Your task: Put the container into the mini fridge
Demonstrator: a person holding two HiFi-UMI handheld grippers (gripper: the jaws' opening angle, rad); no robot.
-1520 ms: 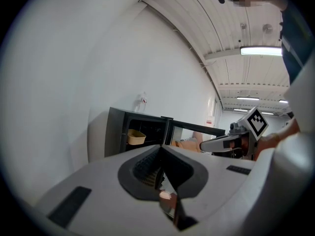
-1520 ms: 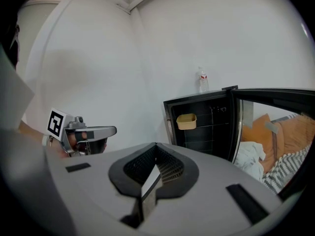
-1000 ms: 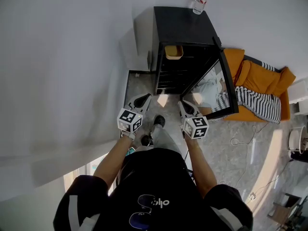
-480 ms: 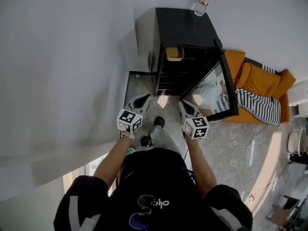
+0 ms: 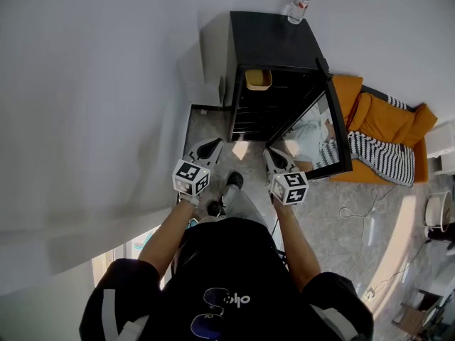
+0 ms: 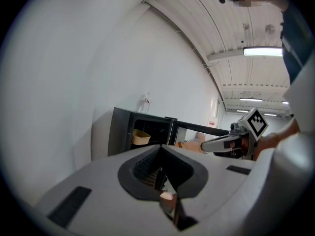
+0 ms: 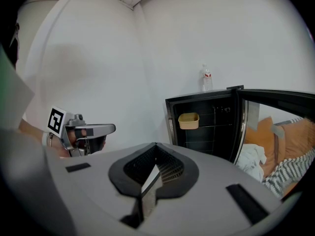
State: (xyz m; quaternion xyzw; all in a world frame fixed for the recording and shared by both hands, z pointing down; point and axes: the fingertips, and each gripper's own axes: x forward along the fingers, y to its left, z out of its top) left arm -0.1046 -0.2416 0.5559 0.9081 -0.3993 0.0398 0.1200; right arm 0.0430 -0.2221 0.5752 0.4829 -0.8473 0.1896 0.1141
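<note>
- Left gripper (image 5: 210, 148): held low in front of the person, pointing at the mini fridge (image 5: 274, 40). Its own view shows the two jaws pressed together with nothing between them.
- Right gripper (image 5: 274, 156): held level with the left one and near it, also aimed at the fridge. The jaws are closed tight and empty.
- Container (image 5: 258, 79): a pale yellow tub already inside the fridge, on the upper shelf toward the left wall and well apart from both grippers. It also shows in the left gripper view (image 6: 140, 137) and the right gripper view (image 7: 189, 120).
- Fridge door (image 5: 330, 130): swung fully open to the right, with its glass facing the room.
- Bottle (image 5: 297, 3): a clear bottle standing upright on top of the fridge, near the back edge.
- Orange cushion (image 5: 384, 116) and striped cloth (image 5: 385, 156): on the floor behind the open door.
- Change from the earlier frames: almost none. Both grippers sit where they were a second ago, jaws unchanged. The container has not moved. Only the framing has shifted a trace, so the fridge appears slightly lower and further right.
</note>
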